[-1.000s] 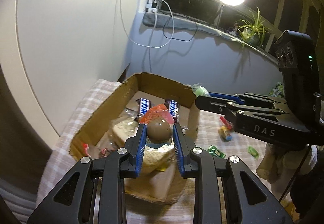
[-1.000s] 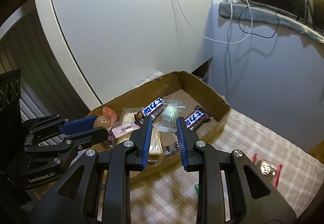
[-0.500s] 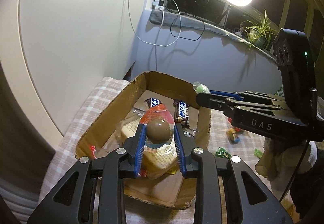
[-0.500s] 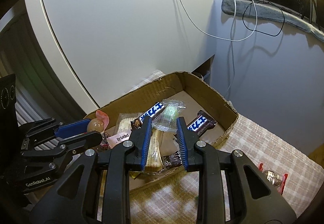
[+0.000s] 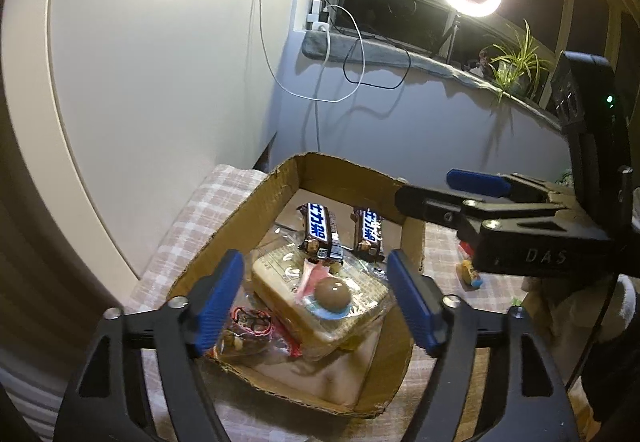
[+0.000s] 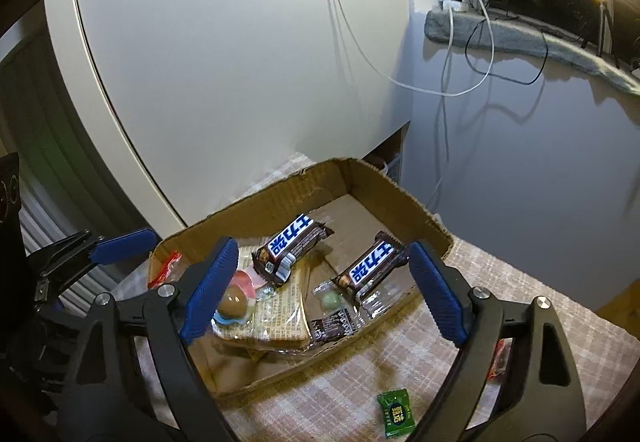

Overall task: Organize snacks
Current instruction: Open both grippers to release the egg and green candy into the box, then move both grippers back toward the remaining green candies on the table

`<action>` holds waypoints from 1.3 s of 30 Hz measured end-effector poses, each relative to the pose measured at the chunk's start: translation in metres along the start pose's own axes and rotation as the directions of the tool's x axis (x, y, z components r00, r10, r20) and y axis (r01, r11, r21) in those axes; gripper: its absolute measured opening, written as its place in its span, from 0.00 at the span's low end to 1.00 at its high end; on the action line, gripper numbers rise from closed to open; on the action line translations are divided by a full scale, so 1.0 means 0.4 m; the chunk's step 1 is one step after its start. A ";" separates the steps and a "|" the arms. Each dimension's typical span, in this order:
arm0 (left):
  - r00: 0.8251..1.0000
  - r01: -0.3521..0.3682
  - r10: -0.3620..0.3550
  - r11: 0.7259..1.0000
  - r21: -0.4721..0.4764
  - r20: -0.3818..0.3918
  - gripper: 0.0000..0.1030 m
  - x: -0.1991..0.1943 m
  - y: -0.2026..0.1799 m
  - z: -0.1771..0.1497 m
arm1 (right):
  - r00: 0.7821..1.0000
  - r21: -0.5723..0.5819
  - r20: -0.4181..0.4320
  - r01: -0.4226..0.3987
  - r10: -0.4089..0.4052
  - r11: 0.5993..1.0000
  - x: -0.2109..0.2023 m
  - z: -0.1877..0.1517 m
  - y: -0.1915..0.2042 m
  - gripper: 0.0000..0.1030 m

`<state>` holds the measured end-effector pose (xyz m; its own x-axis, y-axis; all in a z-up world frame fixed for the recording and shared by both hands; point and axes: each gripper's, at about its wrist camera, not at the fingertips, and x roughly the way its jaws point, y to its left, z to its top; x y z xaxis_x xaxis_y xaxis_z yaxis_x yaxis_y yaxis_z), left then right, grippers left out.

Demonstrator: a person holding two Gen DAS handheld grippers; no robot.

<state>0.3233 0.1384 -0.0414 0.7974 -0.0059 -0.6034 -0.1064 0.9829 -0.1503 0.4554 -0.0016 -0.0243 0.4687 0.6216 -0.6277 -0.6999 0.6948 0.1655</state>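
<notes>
The cardboard box [image 5: 352,166] [image 6: 400,194] stands on a checked cloth. My left gripper [image 5: 315,258] hangs over its near end, jaws opening, gripping nothing. Below it a brown chocolate ball [image 5: 332,294] [image 6: 232,306] rests on a cracker packet [image 5: 280,274]. My right gripper [image 6: 322,248] hovers over the box's side, jaws opening too, with nothing in them. A green candy in a clear wrapper [image 6: 330,300] lies on the box floor under it. Two dark snack bars [image 5: 318,230] [image 6: 372,266] lie further in. Each gripper shows in the other's view, the right gripper [image 5: 440,190] included.
A green wrapped candy [image 6: 396,412] and a red one [image 6: 500,358] lie on the checked cloth [image 6: 520,282] beside the box. Another small candy [image 5: 470,274] lies past the box's right wall. A white cabinet and a grey wall stand close behind.
Both grippers went from shut to wide open. The chocolate ball dropped from the left jaws onto the cracker packet. The clear-wrapped green candy fell from the right jaws into the box.
</notes>
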 end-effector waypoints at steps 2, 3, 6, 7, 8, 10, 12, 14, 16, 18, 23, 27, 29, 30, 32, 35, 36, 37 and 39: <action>1.000 -0.012 0.012 1.000 -0.005 0.000 0.77 0.000 0.002 0.000 | 1.000 0.004 -0.001 -0.001 0.001 1.000 -0.003 -0.001 0.000 0.87; 1.000 -0.013 0.013 1.000 -0.005 -0.001 0.77 0.001 0.003 0.000 | 1.000 0.006 -0.005 0.000 0.000 1.000 -0.003 -0.001 -0.001 0.87; 1.000 -0.013 0.013 1.000 -0.002 -0.005 0.77 0.000 0.002 -0.002 | 1.000 0.002 -0.009 0.006 -0.006 1.000 -0.003 0.000 0.002 0.87; 1.000 -0.014 0.014 1.000 -0.002 -0.006 0.77 0.000 0.002 -0.002 | 1.000 0.000 -0.009 0.008 -0.008 1.000 -0.004 -0.001 0.003 0.87; 1.000 -0.013 0.013 1.000 -0.002 -0.007 0.77 0.000 0.001 -0.002 | 1.000 0.001 -0.008 0.010 -0.010 1.000 -0.005 -0.001 0.003 0.87; 1.000 -0.012 0.012 1.000 -0.001 -0.007 0.77 -0.002 0.000 -0.003 | 1.000 0.006 -0.007 0.011 -0.011 1.000 -0.009 -0.003 0.002 0.87; 1.000 -0.012 0.012 1.000 0.001 -0.004 0.77 -0.006 -0.005 -0.002 | 1.000 0.013 -0.003 0.011 -0.011 1.000 -0.016 -0.005 -0.001 0.87; 1.000 -0.009 0.009 1.000 0.002 -0.001 0.77 -0.010 -0.008 -0.002 | 1.000 0.020 0.001 0.015 -0.015 1.000 -0.025 -0.008 -0.006 0.87; 1.000 -0.006 0.006 1.000 0.006 0.003 0.77 -0.015 -0.015 -0.001 | 1.000 0.029 0.008 0.029 -0.030 0.999 -0.033 -0.009 -0.013 0.87; 1.000 -0.002 0.002 1.000 0.007 0.005 0.77 -0.017 -0.020 -0.001 | 0.999 0.045 0.020 0.032 -0.033 0.998 -0.044 -0.012 -0.024 0.87; 1.000 0.007 -0.007 1.000 0.016 0.008 0.77 -0.026 -0.038 -0.004 | 0.997 0.072 0.057 0.039 -0.043 0.997 -0.075 -0.021 -0.046 0.87; 1.000 0.016 -0.016 1.000 0.026 0.010 0.77 -0.032 -0.056 -0.009 | 0.996 0.094 0.068 0.046 -0.053 0.994 -0.102 -0.031 -0.066 0.87; 1.000 0.022 -0.022 0.999 0.030 0.008 0.77 -0.034 -0.065 -0.012 | 0.995 0.110 0.075 0.056 -0.065 0.992 -0.120 -0.040 -0.081 0.87; 1.000 0.027 -0.027 0.999 0.033 0.008 0.77 -0.036 -0.072 -0.015 | 0.995 0.117 0.076 0.061 -0.070 0.991 -0.129 -0.046 -0.090 0.87; 0.999 0.036 -0.037 0.999 0.034 0.008 0.77 -0.039 -0.082 -0.021 | 0.994 0.139 0.078 0.070 -0.081 0.988 -0.151 -0.064 -0.112 0.87; 0.998 0.056 -0.056 0.998 0.036 0.000 0.77 -0.035 -0.102 -0.031 | 0.992 0.172 0.080 0.085 -0.100 0.981 -0.188 -0.094 -0.151 0.87; 0.998 0.064 -0.063 0.997 0.038 -0.004 0.77 -0.035 -0.112 -0.035 | 0.991 0.181 0.082 0.093 -0.109 0.979 -0.199 -0.105 -0.163 0.87; 0.997 0.074 -0.073 0.996 0.045 -0.011 0.77 -0.031 -0.125 -0.040 | 0.989 0.192 0.086 0.103 -0.121 0.976 -0.213 -0.116 -0.177 0.87; 0.996 0.086 -0.085 0.995 0.053 -0.021 0.77 -0.028 -0.142 -0.048 | 0.987 0.205 0.084 0.118 -0.138 0.972 -0.237 -0.137 -0.202 0.87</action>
<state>0.3089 0.0790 -0.0412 0.7910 -0.0930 -0.6048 -0.0058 0.9872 -0.1595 0.4380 -0.1366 -0.0198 0.6042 0.5480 -0.5785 -0.5144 0.8227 0.2422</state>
